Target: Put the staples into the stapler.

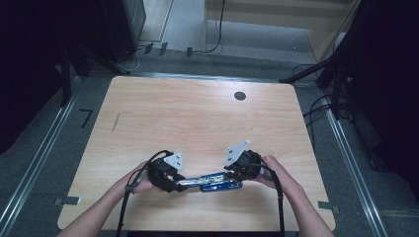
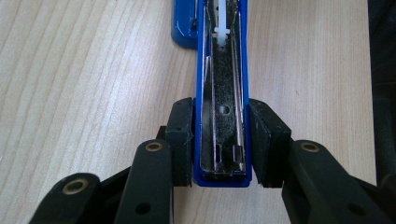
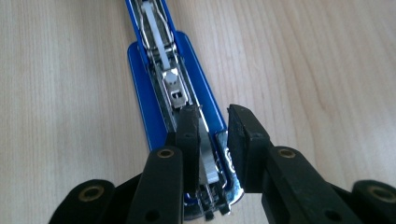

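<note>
From the high view the blue stapler point(image 1: 213, 181) is half covered by the two grippers at its ends, so its ends cannot be made out there, and both forearms are cut off by the bottom edge. In the left gripper view the stapler's far part runs out of the top of the picture; in the right gripper view its near end is masked by the jaws. The left gripper point(image 1: 165, 174) lies low on the wooden table point(image 1: 197, 118), pointing toward the middle, its pads pressed against both blue sides of the stapler's end, gripping it. The right gripper point(image 1: 243, 165) faces it from the other end; whether its pads press on the metal there cannot be told. The stapler lies opened flat near the table's front edge, between the hands, its shiny metal magazine and white plastic pusher exposed above the blue base
</note>
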Demonstrator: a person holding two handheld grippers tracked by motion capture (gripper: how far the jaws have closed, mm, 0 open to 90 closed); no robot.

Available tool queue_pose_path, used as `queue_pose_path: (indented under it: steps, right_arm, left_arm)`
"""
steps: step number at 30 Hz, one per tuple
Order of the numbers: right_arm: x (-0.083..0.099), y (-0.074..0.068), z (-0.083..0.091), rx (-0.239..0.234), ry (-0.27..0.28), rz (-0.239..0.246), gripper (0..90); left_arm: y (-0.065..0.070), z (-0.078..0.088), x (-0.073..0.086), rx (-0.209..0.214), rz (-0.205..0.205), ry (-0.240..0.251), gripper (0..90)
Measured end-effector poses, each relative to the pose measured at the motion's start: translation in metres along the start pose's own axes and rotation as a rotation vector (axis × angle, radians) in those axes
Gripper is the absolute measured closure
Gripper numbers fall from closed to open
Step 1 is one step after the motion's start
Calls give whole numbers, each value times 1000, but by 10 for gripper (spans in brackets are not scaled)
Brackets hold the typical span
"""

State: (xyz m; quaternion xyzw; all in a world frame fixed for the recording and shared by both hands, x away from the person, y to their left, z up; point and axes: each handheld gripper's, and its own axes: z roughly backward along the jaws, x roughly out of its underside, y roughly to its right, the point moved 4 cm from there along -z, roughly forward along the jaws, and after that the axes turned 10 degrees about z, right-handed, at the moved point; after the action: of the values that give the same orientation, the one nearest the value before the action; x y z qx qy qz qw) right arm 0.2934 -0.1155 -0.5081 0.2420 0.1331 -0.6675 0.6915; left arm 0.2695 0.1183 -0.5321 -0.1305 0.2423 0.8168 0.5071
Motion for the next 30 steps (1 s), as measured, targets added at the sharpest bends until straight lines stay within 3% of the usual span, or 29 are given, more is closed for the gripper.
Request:
queue_pose_path:
  steps: [7, 11, 19, 30]
  right_arm:
    - [-4, -7, -2, -25, -29, 36, 758]
    - [0, -10, -7, -80, -70, 31, 767]
    - [1, -11, -6, -63, -74, 48, 821]
    - [2, -10, -4, -53, -35, 65, 835]
  left_arm:
    - [0, 0, 0, 2, 1, -1, 652]
    - [0, 0, 0, 1, 1, -1, 652]
    - [0, 0, 0, 1, -1, -1, 652]
    - [0, 0, 0, -2, -3, -3, 652]
